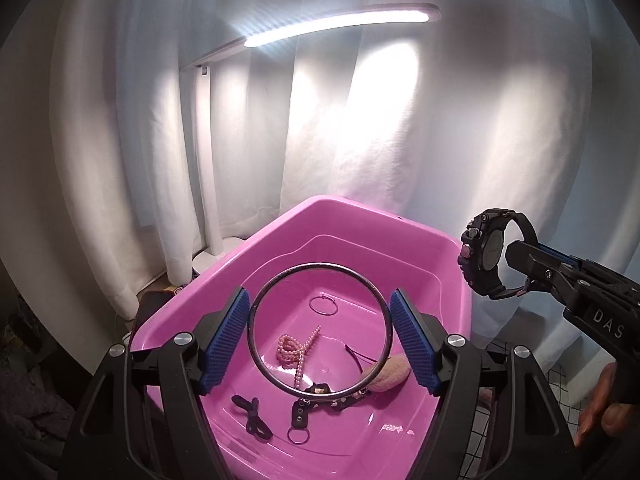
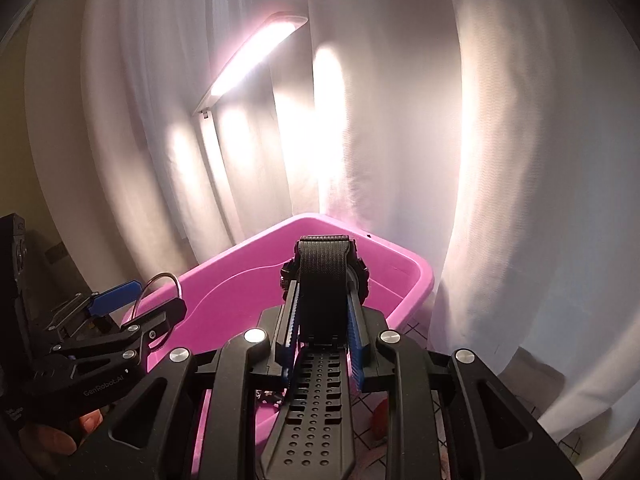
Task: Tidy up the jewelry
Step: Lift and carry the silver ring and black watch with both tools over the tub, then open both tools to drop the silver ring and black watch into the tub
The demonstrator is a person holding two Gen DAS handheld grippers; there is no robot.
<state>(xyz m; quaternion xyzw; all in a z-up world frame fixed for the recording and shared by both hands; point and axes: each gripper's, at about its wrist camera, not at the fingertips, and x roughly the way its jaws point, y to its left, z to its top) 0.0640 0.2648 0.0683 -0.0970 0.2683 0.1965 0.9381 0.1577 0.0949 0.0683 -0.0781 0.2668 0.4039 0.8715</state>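
Left wrist view: the left gripper [image 1: 320, 336] squeezes a big metal ring [image 1: 319, 327] over the pink tub [image 1: 424, 240]. At 3 o'clock the right gripper [image 1: 520, 266] pinches a black watch [image 1: 486, 254]. I think both get dropped in next, so the fingers must open

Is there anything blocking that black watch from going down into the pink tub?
Nothing visible does. The right gripper holds the black watch in the air near the pink tub's right rim. The tub is open on top, and the left gripper with its metal ring sits apart from the watch.
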